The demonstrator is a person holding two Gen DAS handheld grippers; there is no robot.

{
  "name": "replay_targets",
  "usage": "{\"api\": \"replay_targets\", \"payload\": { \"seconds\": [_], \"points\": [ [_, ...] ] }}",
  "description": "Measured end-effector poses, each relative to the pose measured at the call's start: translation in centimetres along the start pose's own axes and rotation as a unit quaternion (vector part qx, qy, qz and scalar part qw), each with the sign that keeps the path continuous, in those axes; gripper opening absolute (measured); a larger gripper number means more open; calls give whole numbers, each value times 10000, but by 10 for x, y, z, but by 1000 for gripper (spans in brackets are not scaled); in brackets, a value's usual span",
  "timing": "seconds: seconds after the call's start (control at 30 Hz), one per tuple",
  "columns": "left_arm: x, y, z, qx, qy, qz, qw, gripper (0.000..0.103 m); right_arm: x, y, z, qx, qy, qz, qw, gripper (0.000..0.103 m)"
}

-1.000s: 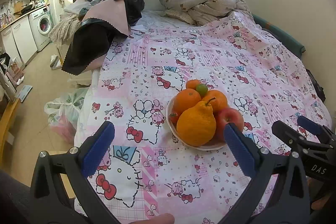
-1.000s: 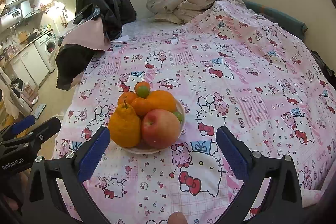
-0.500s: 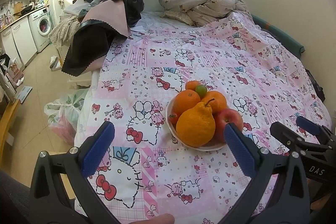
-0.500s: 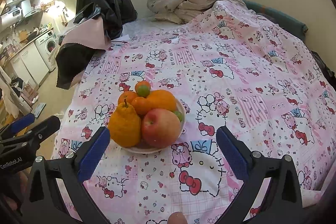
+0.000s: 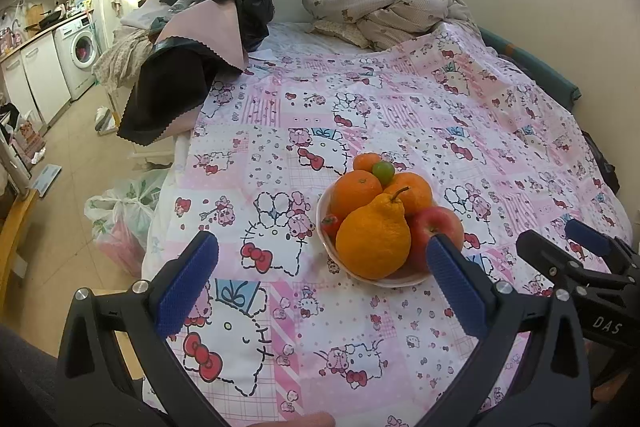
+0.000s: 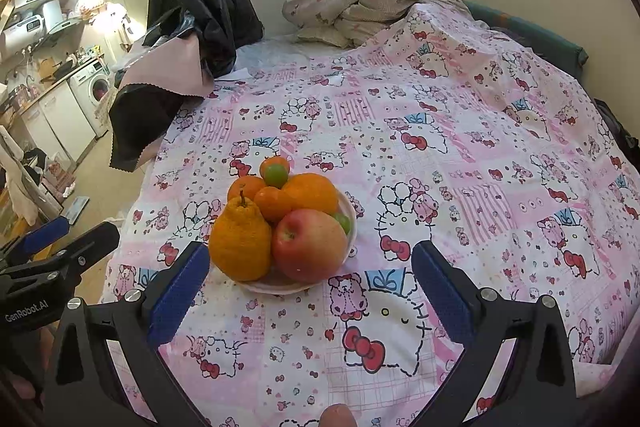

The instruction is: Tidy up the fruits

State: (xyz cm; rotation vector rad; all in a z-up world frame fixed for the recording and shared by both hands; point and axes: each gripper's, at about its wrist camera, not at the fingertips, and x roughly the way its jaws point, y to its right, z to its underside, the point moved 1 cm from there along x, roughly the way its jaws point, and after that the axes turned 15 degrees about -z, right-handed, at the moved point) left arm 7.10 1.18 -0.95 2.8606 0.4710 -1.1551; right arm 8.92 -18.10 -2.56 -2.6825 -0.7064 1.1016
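A pale bowl (image 5: 384, 281) (image 6: 352, 223) piled with fruit sits on the pink patterned bedspread (image 5: 400, 115). In front lies a bumpy orange citrus with a stem (image 5: 374, 241) (image 6: 240, 243), and a red apple (image 5: 438, 229) (image 6: 310, 245) rests beside it. Behind them are oranges (image 5: 355, 189) (image 6: 312, 193), a small green fruit (image 5: 383, 169) (image 6: 276, 174) and a tangerine (image 6: 274, 203). My left gripper (image 5: 320, 275) hovers open just short of the bowl. My right gripper (image 6: 310, 283) stands open near the bowl's front rim, holding nothing.
A crumpled blanket (image 5: 384, 11) lies at the far end by the wall. Black and pink fabric (image 5: 192, 51) hangs over the bed's far-left corner. Plastic bags (image 5: 120, 215) sit on the floor to the left, with a washing machine (image 5: 80, 55) beyond.
Both views have shifted very slightly; the bowl sits a touch higher in the left wrist view. Both grippers stay open and the fruit has not moved.
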Motion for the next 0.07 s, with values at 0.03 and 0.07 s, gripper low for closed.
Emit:
{"api": "replay_targets", "payload": {
  "seconds": [0.03,0.07],
  "points": [
    [-1,0,0,0,1,-2,10000,103,0,0,0,1,-7,-4,10000,103],
    [-1,0,0,1,-9,8,10000,103,0,0,0,-5,-11,-4,10000,103]
  ]
}}
